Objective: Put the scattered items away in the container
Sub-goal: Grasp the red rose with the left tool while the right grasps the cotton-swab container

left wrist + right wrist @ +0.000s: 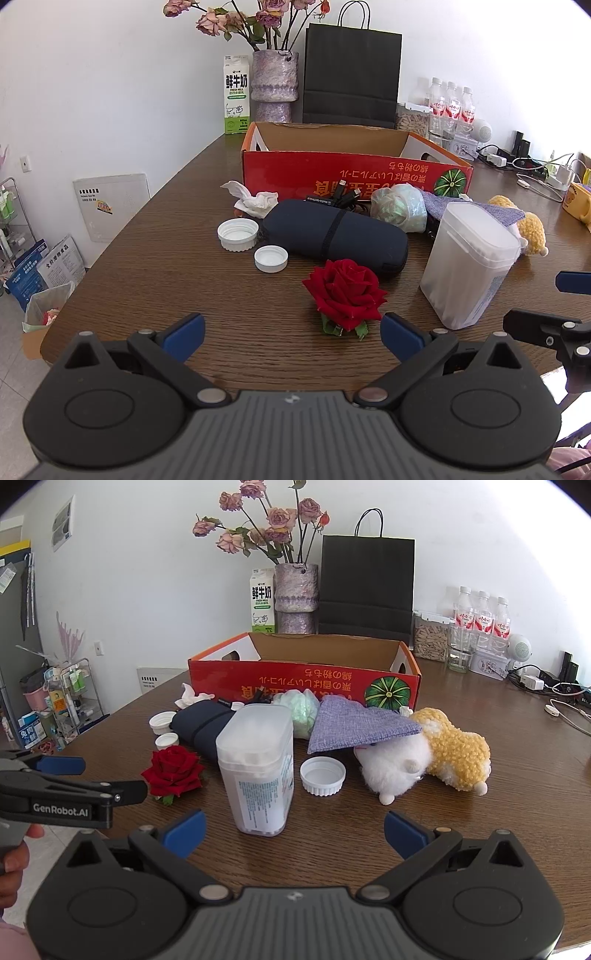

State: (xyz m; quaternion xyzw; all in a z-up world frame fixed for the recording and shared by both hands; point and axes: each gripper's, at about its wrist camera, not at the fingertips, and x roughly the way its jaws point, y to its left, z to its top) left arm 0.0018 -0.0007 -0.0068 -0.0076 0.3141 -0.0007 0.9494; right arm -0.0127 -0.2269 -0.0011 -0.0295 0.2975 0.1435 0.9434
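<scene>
An open red cardboard box (354, 177) (295, 686) stands at the back of the wooden table. In front of it lie a red rose (345, 293) (173, 770), a dark blue pouch (332, 234) (201, 725), white caps (237, 233) (270, 258) (322, 775), a frosted plastic jar (467, 266) (258, 768), crumpled tissue (255, 199), a green bag (399, 206) (301, 710), a purple cloth (354, 723) and a plush toy (424, 757). My left gripper (291, 336) is open, just short of the rose. My right gripper (293, 832) is open, just before the jar.
A milk carton (236, 94), a vase of dried roses (273, 85), a black paper bag (351, 74), water bottles (450, 101) and chargers with cables (524, 166) stand behind the box. The table's left edge drops to the floor with boxes (40, 273).
</scene>
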